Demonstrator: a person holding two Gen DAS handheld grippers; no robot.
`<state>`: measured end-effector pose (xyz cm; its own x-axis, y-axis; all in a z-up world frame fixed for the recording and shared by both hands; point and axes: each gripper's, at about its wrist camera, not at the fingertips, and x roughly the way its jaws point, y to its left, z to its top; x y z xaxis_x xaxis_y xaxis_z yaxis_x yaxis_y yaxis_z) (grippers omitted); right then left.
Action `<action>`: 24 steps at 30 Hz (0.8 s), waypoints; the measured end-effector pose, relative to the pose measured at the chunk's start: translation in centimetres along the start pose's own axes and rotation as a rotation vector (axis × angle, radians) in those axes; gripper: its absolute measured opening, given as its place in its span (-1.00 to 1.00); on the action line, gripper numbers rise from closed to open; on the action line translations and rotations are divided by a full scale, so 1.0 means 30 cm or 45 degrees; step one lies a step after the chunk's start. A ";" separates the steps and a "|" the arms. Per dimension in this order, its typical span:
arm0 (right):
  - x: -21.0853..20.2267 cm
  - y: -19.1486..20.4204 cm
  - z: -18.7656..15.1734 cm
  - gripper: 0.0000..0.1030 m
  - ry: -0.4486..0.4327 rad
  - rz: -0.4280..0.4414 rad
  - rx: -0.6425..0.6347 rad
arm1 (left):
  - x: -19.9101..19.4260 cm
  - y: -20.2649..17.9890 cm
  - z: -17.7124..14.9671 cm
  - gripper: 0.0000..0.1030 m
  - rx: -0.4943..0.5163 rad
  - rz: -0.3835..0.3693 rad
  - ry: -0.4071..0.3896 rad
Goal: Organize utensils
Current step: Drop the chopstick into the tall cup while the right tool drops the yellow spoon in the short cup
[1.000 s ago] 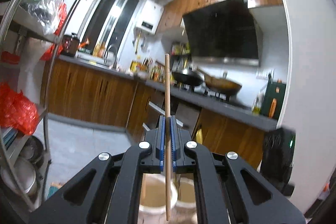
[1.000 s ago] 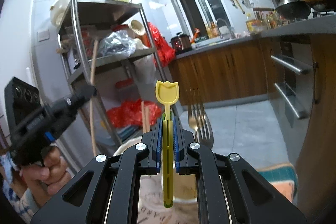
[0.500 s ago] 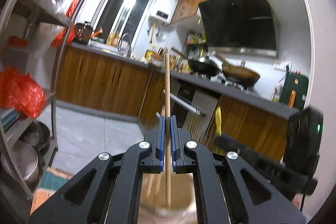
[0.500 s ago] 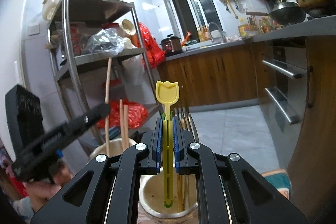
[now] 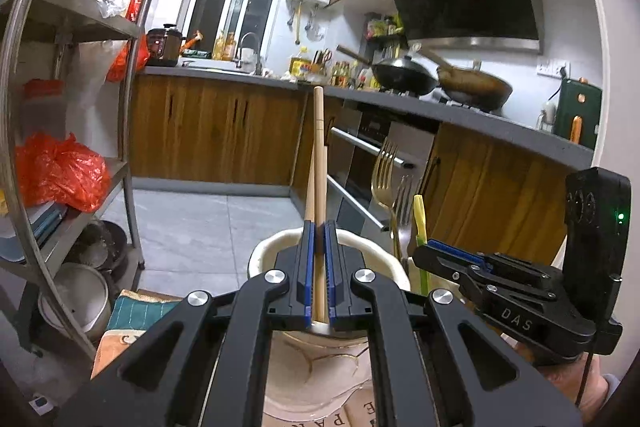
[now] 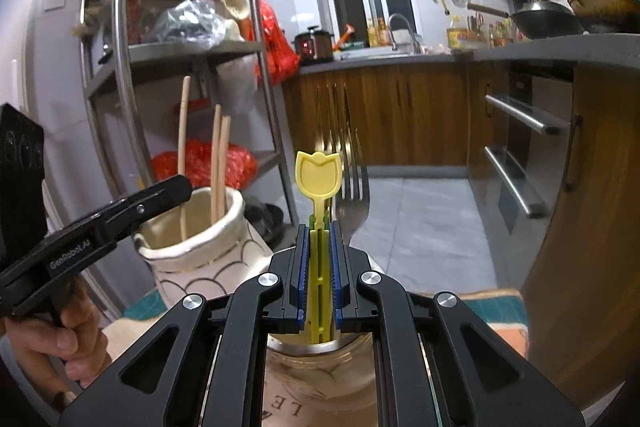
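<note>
My left gripper [image 5: 319,227] is shut on a wooden chopstick [image 5: 319,163], held upright with its lower end inside the cream ceramic holder [image 5: 384,259]. Two more chopsticks [image 6: 219,163] stand in that holder [image 6: 200,251]. My right gripper [image 6: 319,227] is shut on a yellow tulip-headed plastic utensil [image 6: 318,175], its lower end down in a second jar [image 6: 320,375] that holds metal forks [image 6: 352,195]. The right gripper [image 5: 436,255] shows in the left wrist view, the left gripper [image 6: 176,187] in the right wrist view.
A steel shelf rack [image 5: 120,107] with red bags and pots stands to the left. Wooden kitchen cabinets [image 5: 216,135], an oven [image 6: 520,163] and a counter with woks [image 5: 404,79] run behind. A patterned cloth [image 5: 136,311] lies under the holders.
Both grippers have come down. The chopstick's lower end has gone into the cream holder and the yellow utensil has sunk deeper into the fork jar.
</note>
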<state>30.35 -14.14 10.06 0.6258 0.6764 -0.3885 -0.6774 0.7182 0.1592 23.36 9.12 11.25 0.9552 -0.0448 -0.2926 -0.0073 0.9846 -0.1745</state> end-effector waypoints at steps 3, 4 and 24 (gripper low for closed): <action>0.011 0.002 0.000 -0.79 0.018 -0.001 -0.002 | 0.005 -0.013 0.002 -0.91 0.031 0.023 0.016; 0.011 0.003 -0.003 -0.79 0.022 0.003 -0.002 | 0.006 -0.016 0.003 -0.91 0.037 0.030 0.018; 0.021 0.008 -0.008 -0.68 0.039 -0.021 -0.013 | -0.004 -0.023 0.002 -0.55 0.084 0.094 0.006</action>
<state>30.50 -13.56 9.64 0.6247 0.6593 -0.4185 -0.6712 0.7272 0.1437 23.27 8.44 11.45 0.9513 0.0281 -0.3068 -0.0584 0.9942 -0.0902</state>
